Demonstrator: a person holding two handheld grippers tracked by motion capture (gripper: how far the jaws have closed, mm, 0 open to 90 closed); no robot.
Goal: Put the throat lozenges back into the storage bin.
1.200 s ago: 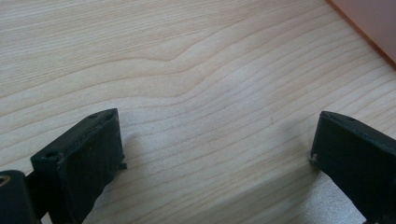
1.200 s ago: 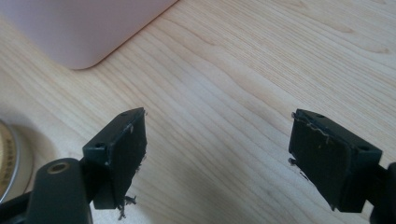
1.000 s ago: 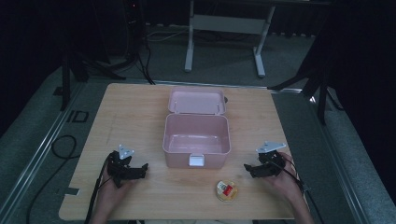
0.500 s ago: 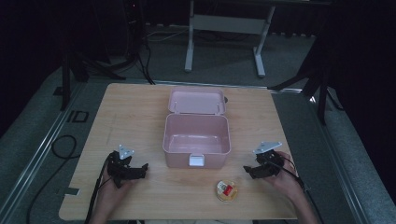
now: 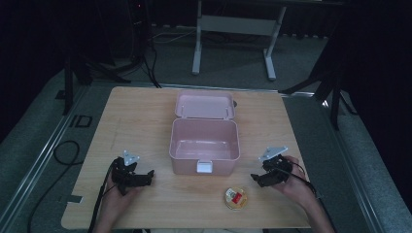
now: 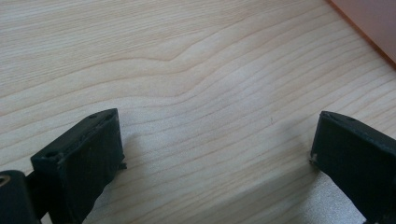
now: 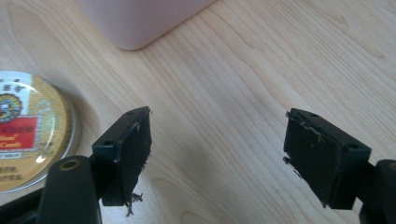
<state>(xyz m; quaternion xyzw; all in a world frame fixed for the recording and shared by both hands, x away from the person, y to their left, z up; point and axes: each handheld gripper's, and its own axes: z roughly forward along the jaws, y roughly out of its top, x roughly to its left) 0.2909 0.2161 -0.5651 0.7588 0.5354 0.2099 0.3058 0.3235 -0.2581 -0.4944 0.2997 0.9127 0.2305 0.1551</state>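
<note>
A round gold tin and two wide-open tools

The left tool point(image 5: 145, 175) rests wide open, holding nothing, on the table point(image 5: 136, 121). The gold tin point(image 5: 235, 198) with a red label lies near the pink box point(image 5: 204, 145). The right tool point(image 5: 256, 178) gapes empty just beside the tin.

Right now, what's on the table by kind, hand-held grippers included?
Pink box, lid open: 1
Round gold tin: 1
Hand-held grippers, both open: 2, left hand-held gripper, right hand-held gripper
Total: 4
</note>
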